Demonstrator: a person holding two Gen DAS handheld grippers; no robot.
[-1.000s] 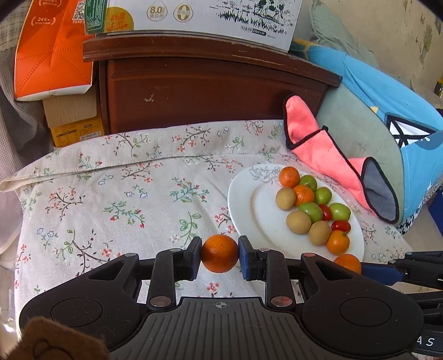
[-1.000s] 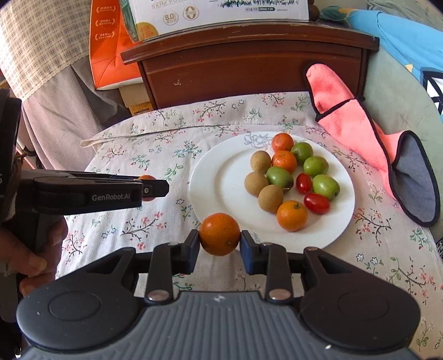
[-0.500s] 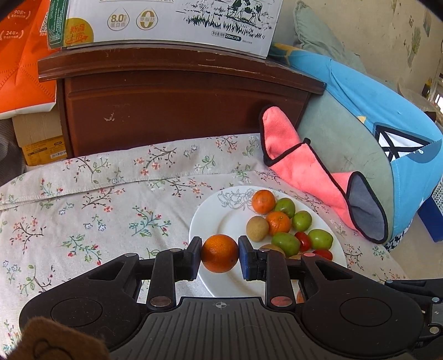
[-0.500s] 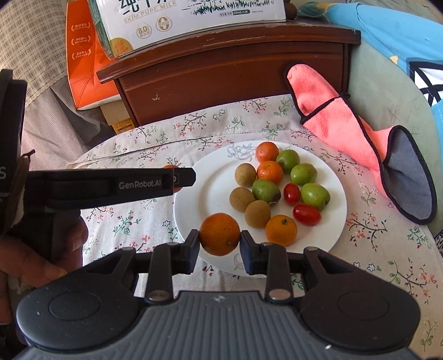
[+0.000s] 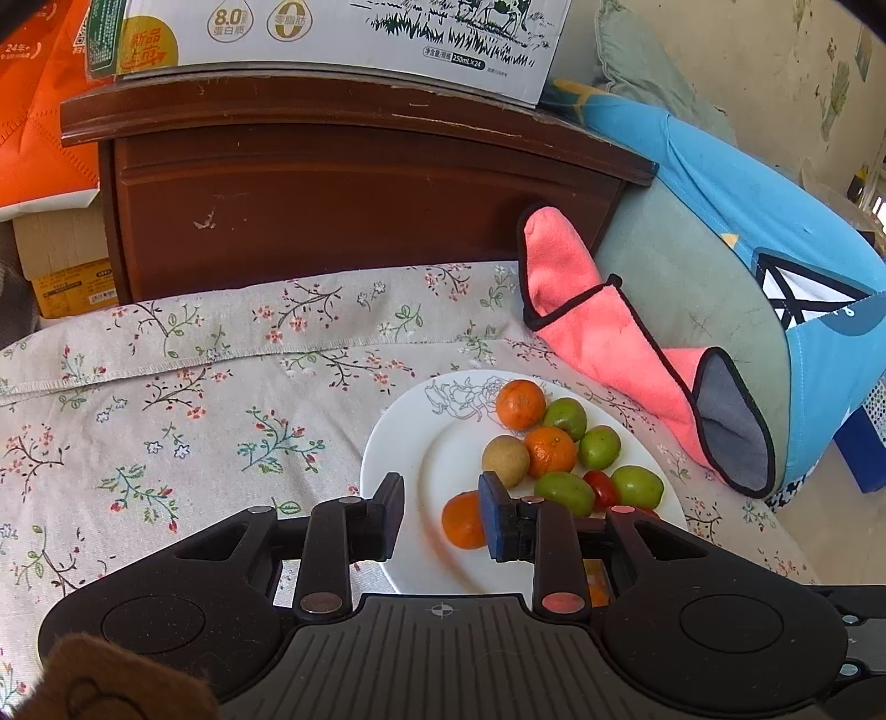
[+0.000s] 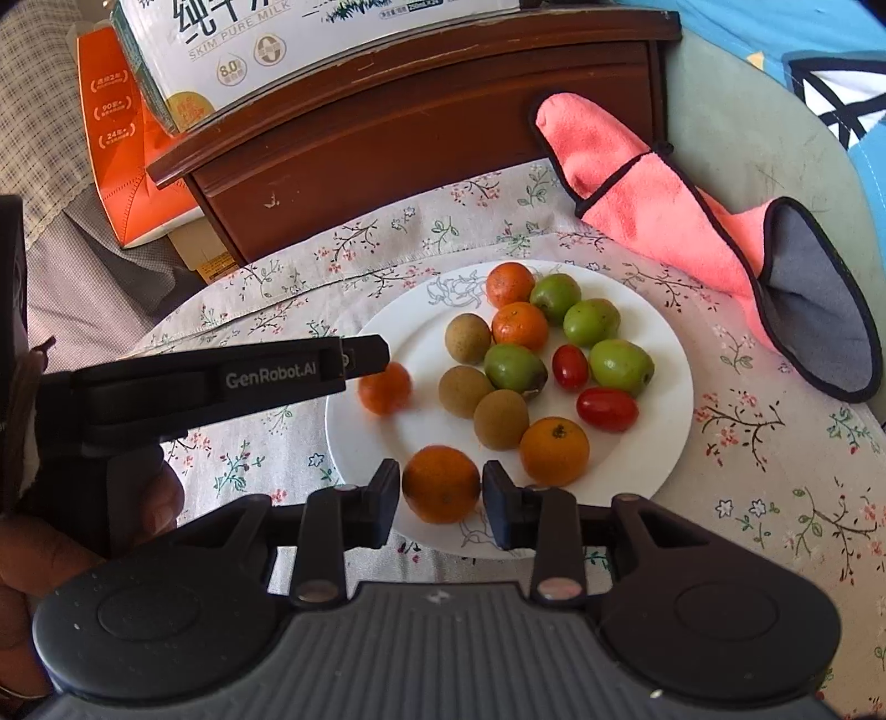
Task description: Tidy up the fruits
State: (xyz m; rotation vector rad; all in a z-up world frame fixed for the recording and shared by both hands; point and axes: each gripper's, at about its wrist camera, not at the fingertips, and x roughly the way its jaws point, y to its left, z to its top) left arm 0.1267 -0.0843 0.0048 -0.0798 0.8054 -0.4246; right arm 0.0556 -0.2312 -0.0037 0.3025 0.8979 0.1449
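A white plate (image 5: 410,443) (image 6: 673,399) holds several oranges, green fruits, brown fruits and red tomatoes. My left gripper (image 5: 440,518) (image 6: 382,354) is open over the plate's left side; an orange (image 5: 464,520) (image 6: 385,387) lies blurred on the plate by its right finger. My right gripper (image 6: 441,495) has its jaws a little apart around another orange (image 6: 441,483) at the plate's near rim; small gaps show on both sides.
The plate sits on a floral cloth (image 5: 166,387). A pink mitt (image 5: 609,343) (image 6: 692,221) lies at the right. A dark wooden cabinet (image 5: 343,188) with a milk carton box (image 5: 332,33) stands behind. A blue-grey cushion (image 5: 747,232) is at the right.
Both grippers moved over the plate and opened. The left orange dropped onto the plate; the right orange now sits loose between the jaws.
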